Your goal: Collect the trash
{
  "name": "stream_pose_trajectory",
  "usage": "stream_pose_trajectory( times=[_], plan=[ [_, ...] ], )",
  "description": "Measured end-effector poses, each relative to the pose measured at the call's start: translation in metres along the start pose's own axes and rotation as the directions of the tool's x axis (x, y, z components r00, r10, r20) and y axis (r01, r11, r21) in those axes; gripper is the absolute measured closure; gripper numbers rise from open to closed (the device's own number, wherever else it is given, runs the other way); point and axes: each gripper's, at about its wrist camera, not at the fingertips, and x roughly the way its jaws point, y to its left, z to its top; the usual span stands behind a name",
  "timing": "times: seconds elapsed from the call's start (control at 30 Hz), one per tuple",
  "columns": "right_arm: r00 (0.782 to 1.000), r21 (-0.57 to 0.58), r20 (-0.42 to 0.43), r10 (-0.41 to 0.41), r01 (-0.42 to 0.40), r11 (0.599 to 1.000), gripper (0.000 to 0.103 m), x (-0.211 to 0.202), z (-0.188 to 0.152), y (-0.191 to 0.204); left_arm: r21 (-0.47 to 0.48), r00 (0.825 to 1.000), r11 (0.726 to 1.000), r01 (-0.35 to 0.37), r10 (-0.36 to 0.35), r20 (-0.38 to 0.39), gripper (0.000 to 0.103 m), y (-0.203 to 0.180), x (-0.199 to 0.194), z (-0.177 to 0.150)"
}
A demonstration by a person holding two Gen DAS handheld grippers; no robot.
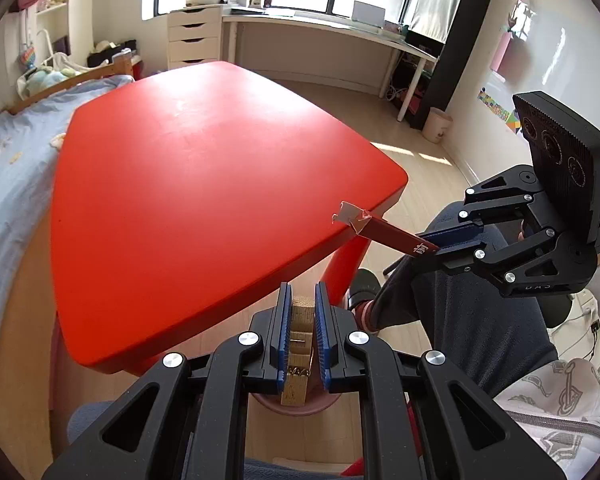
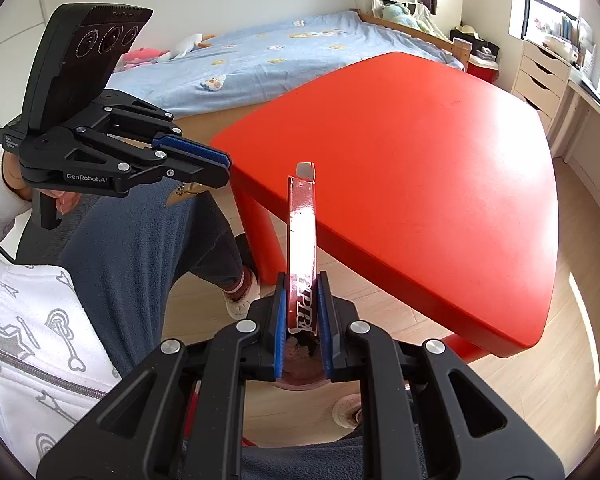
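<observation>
My left gripper (image 1: pixel 303 292) is shut on a tan, cardboard-like scrap (image 1: pixel 300 344), held off the near edge of the red table (image 1: pixel 200 180). Just below the scrap shows a pink round rim (image 1: pixel 296 408). My right gripper (image 2: pixel 302 280) is shut on a long red packet (image 2: pixel 302 232) with a torn white end. The packet sticks up past the table's edge, and the pink rim (image 2: pixel 300 382) shows under the jaws. The left wrist view has the right gripper (image 1: pixel 430 245) and its red packet (image 1: pixel 388 236) at right. The right wrist view has the left gripper (image 2: pixel 224 170) at upper left.
A person sits behind both grippers, with dark trousers (image 1: pixel 460 312) and a white patterned top (image 2: pixel 28 320). A bed with a blue sheet (image 2: pixel 260 60) runs along the table's far side. By the wall stand a small pink bin (image 1: pixel 436 124), a white desk and drawers (image 1: pixel 194 38).
</observation>
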Motion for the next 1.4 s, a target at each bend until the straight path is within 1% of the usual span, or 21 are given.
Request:
stream_pose_trajectory(
  times=[0.2, 0.4, 0.43, 0.47, 0.5, 0.53, 0.57, 0.6, 0.63, 0.73, 0.77, 0.83, 1.1, 1.27, 1.4],
  plan=[
    [1.0, 0.023, -0.013, 0.013, -0.013, 1.0, 0.09, 0.008, -0.008, 0.002, -0.009, 1.0, 1.0, 0.011, -0.011, -0.006, 0.091, -0.007, 0.001, -0.009],
    [1.0, 0.032, -0.007, 0.004, -0.004, 0.999, 0.088, 0.006, -0.009, 0.001, -0.01, 1.0, 1.0, 0.001, -0.001, -0.003, 0.09, -0.007, 0.001, -0.005],
    [1.0, 0.033, -0.005, -0.008, 0.008, 0.999, 0.075, 0.006, -0.009, 0.0, -0.013, 1.0, 1.0, -0.003, 0.003, 0.001, 0.086, -0.006, 0.001, -0.004],
    [1.0, 0.036, 0.001, -0.014, 0.014, 0.999, 0.065, 0.004, -0.01, -0.001, -0.014, 1.0, 1.0, -0.004, 0.004, 0.0, 0.081, -0.006, 0.002, -0.005],
    [1.0, 0.041, 0.014, -0.018, 0.017, 0.999, 0.045, 0.002, -0.012, -0.001, -0.016, 1.0, 1.0, -0.018, 0.018, -0.001, 0.063, -0.006, 0.002, -0.005],
    [0.999, 0.045, 0.029, -0.021, 0.02, 0.999, 0.034, 0.0, -0.012, -0.002, -0.021, 1.0, 0.999, -0.026, 0.026, 0.007, 0.043, -0.005, 0.002, -0.006],
    [0.999, 0.048, 0.038, -0.027, 0.025, 0.999, 0.03, -0.002, -0.011, -0.002, -0.029, 1.0, 0.999, -0.025, 0.026, 0.017, 0.036, -0.003, 0.001, -0.006],
    [0.999, 0.053, 0.04, -0.032, 0.03, 0.998, 0.021, -0.003, -0.011, -0.003, -0.038, 0.999, 0.999, -0.034, 0.035, 0.025, 0.025, -0.001, 0.0, -0.006],
    [0.998, 0.061, 0.043, -0.034, 0.032, 0.998, 0.014, -0.003, -0.011, -0.004, -0.045, 0.998, 0.998, -0.043, 0.044, 0.033, 0.015, 0.0, -0.001, -0.006],
    [0.999, 0.091, 0.04, -0.03, 0.026, 0.996, 0.008, -0.002, -0.013, -0.008, -0.061, 0.998, 0.996, -0.058, 0.06, 0.029, 0.01, 0.003, -0.002, -0.007],
    [0.999, 0.098, 0.035, -0.032, 0.028, 0.995, 0.007, -0.001, -0.013, -0.008, -0.067, 0.997, 0.996, -0.065, 0.067, 0.025, 0.008, 0.004, -0.001, -0.008],
    [0.999, 0.112, 0.025, -0.025, 0.022, 0.993, 0.005, 0.001, -0.014, -0.01, -0.074, 0.997, 0.995, -0.065, 0.067, 0.023, 0.008, 0.006, -0.002, -0.008],
    [1.0, 0.151, 0.014, -0.027, 0.025, 0.988, 0.003, 0.004, -0.014, -0.009, -0.087, 0.996, 0.993, -0.079, 0.081, 0.021, 0.008, 0.007, -0.001, -0.01],
    [1.0, 0.21, -0.005, -0.017, 0.017, 0.978, 0.003, 0.005, -0.012, -0.014, -0.099, 0.997, 0.992, -0.076, 0.078, 0.024, 0.008, 0.008, -0.001, -0.008],
    [0.999, 0.221, 0.015, -0.035, 0.031, 0.975, 0.003, 0.001, -0.006, -0.017, -0.109, 0.995, 0.989, -0.099, 0.102, 0.022, 0.008, 0.011, -0.001, -0.005]
  ],
)
